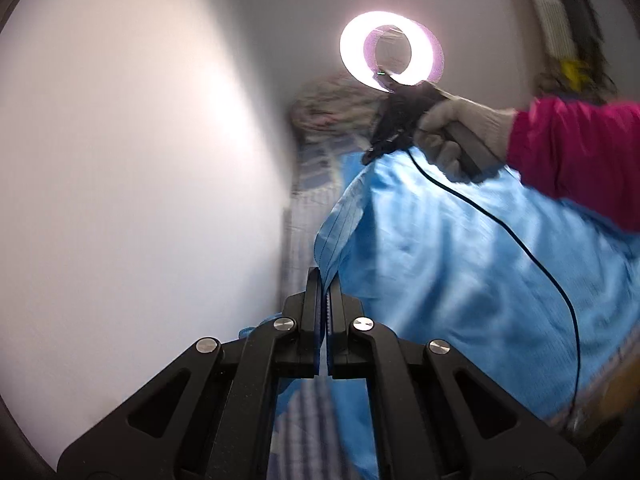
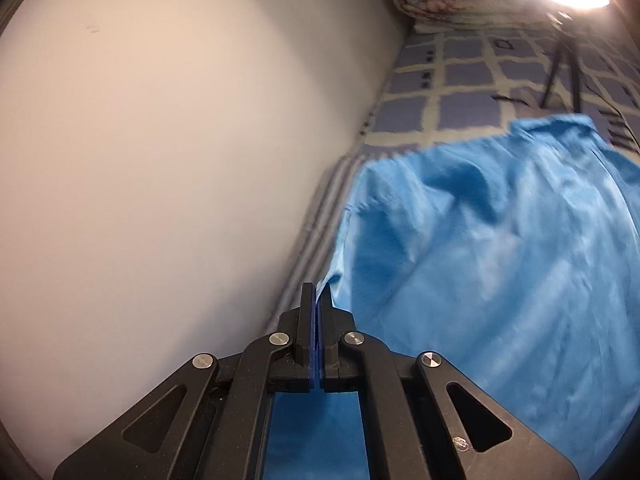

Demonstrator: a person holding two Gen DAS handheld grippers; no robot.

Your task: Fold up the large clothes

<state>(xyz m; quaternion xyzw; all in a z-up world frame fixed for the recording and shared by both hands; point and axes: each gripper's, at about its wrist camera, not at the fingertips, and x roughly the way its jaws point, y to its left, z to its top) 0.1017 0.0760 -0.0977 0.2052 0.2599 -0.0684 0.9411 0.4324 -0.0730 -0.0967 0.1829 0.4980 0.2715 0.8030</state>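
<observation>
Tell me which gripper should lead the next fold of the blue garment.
Probably right. The right gripper and left gripper both pinch the blue garment, but the right holds the far end, so it can sweep across.

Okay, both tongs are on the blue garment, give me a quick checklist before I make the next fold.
1. Left tongs shut on the garment edge: ok.
2. Right tongs shut on the garment edge: ok; blue cloth shows between the pads.
3. Cloth hanging between the two grips without tangles: cannot tell; it is wrinkled and blurred.
4. Cable clear of the garment: not ok; in the left wrist view it trails across the cloth.
5. Bedsheet past the garment free for laying down: ok, apart from thin dark legs at its far end.
6. Wall clearance: cannot tell; it is close beside both tongs.
</observation>
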